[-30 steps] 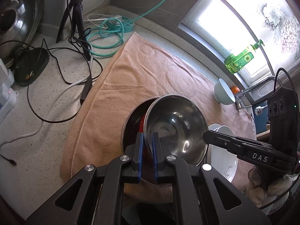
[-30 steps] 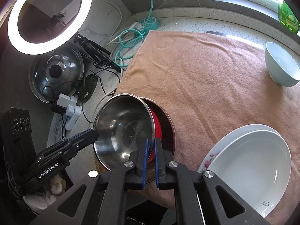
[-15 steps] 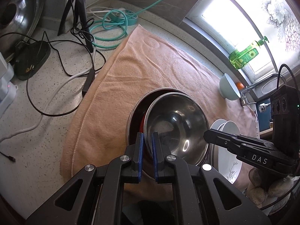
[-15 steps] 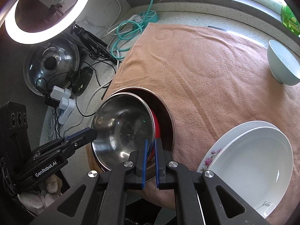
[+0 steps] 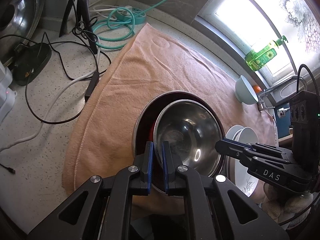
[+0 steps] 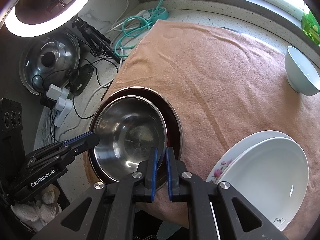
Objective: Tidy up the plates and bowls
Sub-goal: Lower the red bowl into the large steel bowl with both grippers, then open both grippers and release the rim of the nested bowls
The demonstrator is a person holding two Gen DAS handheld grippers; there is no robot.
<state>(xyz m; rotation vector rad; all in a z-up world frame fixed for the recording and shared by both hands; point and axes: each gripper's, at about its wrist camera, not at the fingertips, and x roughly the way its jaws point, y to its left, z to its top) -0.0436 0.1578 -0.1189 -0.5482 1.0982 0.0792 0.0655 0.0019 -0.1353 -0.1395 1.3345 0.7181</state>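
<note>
Bench (image 5: 50,140): speckled stone, carrying cables, a ring light (image 6: 50,10) and a glass lid (image 6: 50,60) at its far left.
Towel (image 6: 220,80): peach, spread over most of the bench.
White plates (image 6: 264,172): two stacked on the towel's near right.
Large steel bowl (image 6: 174,120): on the towel's near left edge, red showing inside.
Smaller steel bowl (image 6: 128,132): nested in the large one, tilted.
Pale bowl (image 6: 302,78): alone near the window.
Left gripper (image 5: 158,150): nearly closed, pinching the smaller bowl's rim.
Right gripper (image 6: 161,156): jaws have just been opening a little; the rim sits between them, though whether the pads press it is hard to tell.
</note>
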